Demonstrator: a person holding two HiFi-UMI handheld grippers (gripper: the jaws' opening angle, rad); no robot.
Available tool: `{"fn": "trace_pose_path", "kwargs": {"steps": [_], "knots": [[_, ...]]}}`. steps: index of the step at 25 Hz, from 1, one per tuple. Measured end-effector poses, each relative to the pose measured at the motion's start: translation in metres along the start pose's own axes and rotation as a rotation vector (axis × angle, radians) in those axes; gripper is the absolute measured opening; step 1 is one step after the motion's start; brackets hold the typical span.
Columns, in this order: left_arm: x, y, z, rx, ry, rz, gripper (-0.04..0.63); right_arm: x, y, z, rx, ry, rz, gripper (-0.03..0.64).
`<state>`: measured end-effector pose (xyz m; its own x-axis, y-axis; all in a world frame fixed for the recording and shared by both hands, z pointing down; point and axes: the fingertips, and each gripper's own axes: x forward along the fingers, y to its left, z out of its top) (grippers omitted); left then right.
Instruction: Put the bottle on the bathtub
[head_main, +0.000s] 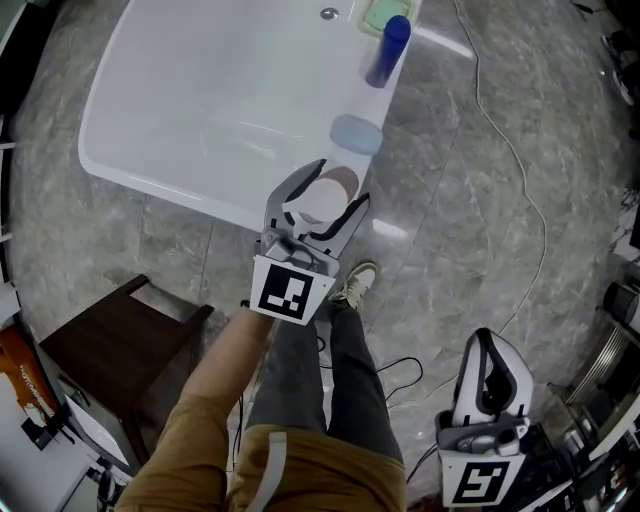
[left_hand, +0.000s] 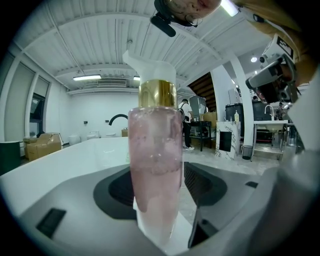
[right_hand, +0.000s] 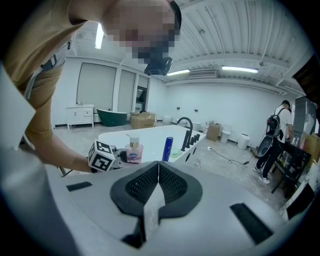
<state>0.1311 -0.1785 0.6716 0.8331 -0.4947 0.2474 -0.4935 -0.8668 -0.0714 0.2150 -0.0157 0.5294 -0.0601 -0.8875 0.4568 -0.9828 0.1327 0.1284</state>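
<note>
Reaches forward with the left arm (head_main: 215, 370), tan sleeve at the elbow, wrist hidden behind the marker cube (head_main: 292, 290). Points the left gripper (head_main: 338, 185) at the near rim of the bathtub (head_main: 190, 90), jaws parted around the bottle (left_hand: 155, 160): pink, gold-collared, white pump on top, upright between the pads. Sits close against the left pad, with a thin strip of floor (head_main: 470, 210) showing beside the right pad lower down, so no squeeze on it. From the right gripper view, appears to stand on the rim near a corner of the tub. Well apart from the blue bottle (head_main: 388, 48) and the green soap dish (head_main: 378, 15), both farther along the same rim. Holds the right gripper (head_main: 485, 345) low at the person's right side, over the grey floor, well apart from the tub. Shows its jaws pressed together in its own view, nothing between them.
</note>
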Motion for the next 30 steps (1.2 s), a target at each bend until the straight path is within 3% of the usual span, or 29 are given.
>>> {"fn": "trace_pose_path", "kwargs": {"steps": [7, 30], "knots": [[-0.007, 0.004, 0.007, 0.001, -0.012, 0.013, 0.339, -0.004, 0.001, 0.01, 0.0, -0.024, -0.024, 0.006], [-0.047, 0.001, 0.075, 0.031, -0.027, -0.045, 0.35, -0.057, 0.008, 0.062, 0.012, -0.1, -0.15, 0.006]]}}
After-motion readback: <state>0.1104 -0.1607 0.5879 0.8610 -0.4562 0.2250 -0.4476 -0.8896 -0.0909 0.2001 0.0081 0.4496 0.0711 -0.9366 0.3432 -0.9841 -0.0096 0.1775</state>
